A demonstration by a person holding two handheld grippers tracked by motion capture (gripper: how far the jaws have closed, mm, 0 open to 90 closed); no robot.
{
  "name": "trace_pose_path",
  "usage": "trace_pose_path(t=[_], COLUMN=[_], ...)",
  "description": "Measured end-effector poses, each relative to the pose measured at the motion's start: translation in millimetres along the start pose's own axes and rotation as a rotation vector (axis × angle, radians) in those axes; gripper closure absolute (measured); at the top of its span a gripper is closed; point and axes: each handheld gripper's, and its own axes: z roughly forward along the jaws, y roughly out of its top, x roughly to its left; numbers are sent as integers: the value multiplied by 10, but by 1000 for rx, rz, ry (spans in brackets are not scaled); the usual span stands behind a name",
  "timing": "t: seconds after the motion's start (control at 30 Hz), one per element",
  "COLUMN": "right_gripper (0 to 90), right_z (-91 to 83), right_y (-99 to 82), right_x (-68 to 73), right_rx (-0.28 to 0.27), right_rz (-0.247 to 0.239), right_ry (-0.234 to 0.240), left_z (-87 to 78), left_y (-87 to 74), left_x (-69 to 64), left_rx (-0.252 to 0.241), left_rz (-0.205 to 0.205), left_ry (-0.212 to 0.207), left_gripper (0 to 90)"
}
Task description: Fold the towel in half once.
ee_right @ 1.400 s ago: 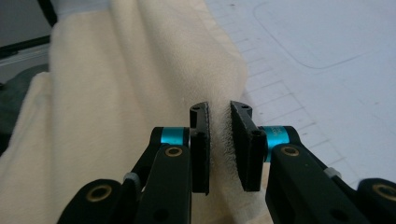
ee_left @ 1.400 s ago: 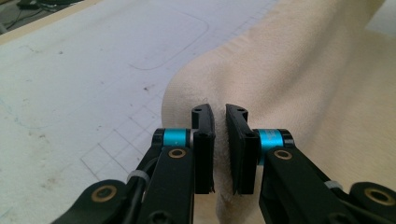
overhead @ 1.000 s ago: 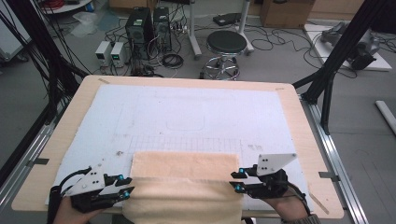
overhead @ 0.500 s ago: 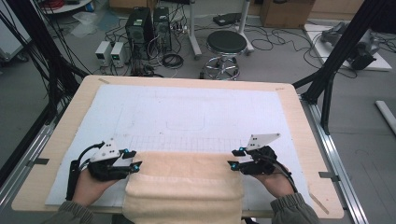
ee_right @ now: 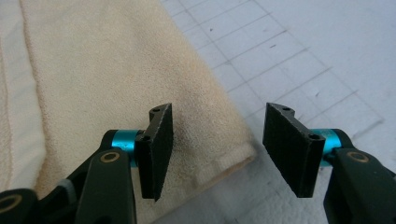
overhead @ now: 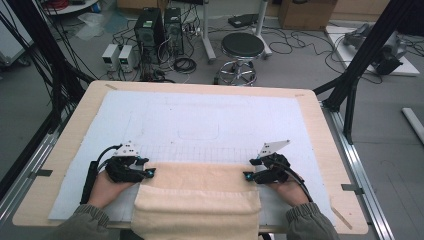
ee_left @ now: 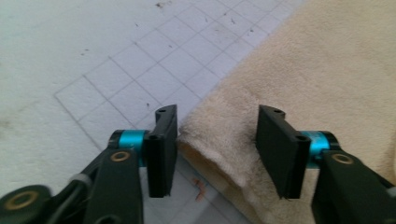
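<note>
A cream towel [overhead: 197,200] lies folded at the near edge of the white gridded mat [overhead: 210,125], and its near part hangs over the table edge. My left gripper [overhead: 150,172] sits at the towel's far left corner. In the left gripper view, my left gripper [ee_left: 217,149] is open around the folded towel corner [ee_left: 327,93]. Its pads are clear of the cloth, and the jaws have just been closing a little. My right gripper [overhead: 248,170] is at the far right corner. It stands open [ee_right: 217,149] over the towel hem [ee_right: 116,70], and its jaws have just been opening.
The wooden table [overhead: 320,130] borders the mat on all sides. Beyond the far edge, on the floor, stand a black stool [overhead: 242,47], computer boxes [overhead: 150,30] and cables. Black frame struts [overhead: 360,70] rise at the right and left.
Both hands moved away from the near edge to the towel's far corners. Both pairs of jaws stand wider than a second ago. The towel now lies doubled over.
</note>
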Motion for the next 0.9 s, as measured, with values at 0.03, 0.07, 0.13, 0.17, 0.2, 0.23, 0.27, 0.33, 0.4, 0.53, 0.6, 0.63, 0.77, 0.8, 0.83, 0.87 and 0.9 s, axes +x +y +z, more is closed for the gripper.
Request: trace_pose_path(t=[0.03,0.07,0.13,0.17,0.2,0.23,0.27,0.33,0.4,0.53,0.6,0.63,0.77,0.8,0.83,0.87,0.9], right_gripper=[448,470,552,631,714,763,794,831,841,851,853,854,856,856,855,855,855], right_z=[3,2,0,2,4,8,9,9,14,15,-6,-17,-85,-105,-130,-152,-179], right_y=[-2,-4,-5,-3,0,7,11,34,98,342,521,595,859,930,1003,1055,1117], right_x=[-8,-16,-17,-23,-24,-18,-14,-25,-69,-189,-312,-378,-629,-670,-707,-741,-779], right_rx=[-3,-6,-7,-11,-8,-5,-4,4,17,-1,-27,-42,-88,-92,-92,-98,-101], right_rz=[6,6,15,12,16,15,6,-5,-4,-28,-30,-27,8,3,6,0,10], right_ry=[5,12,22,38,69,83,90,99,91,7,-40,-57,-110,-130,-142,-150,-154], left_z=[-6,-6,-3,-3,-7,-6,-10,-20,-32,-52,-77,-87,-142,-158,-169,-177,-171], left_y=[-1,-2,0,3,9,11,17,47,98,310,496,564,980,1084,1157,1239,1308], left_x=[10,11,1,-12,-14,-20,-20,0,57,170,278,319,506,532,549,573,603], left_rx=[1,1,7,10,14,11,14,10,-6,-44,-79,-88,-123,-125,-125,-130,-128], left_rz=[-5,-12,-14,-9,-1,-6,-3,5,-11,-23,-29,-33,-29,-21,-16,-12,-11], left_ry=[-17,-30,-56,-54,-53,-52,-49,-32,-13,66,120,134,204,221,235,248,261], left_gripper=[574,628,715,756,773,789,799,811,816,822,822,822,823,823,823,822,818])
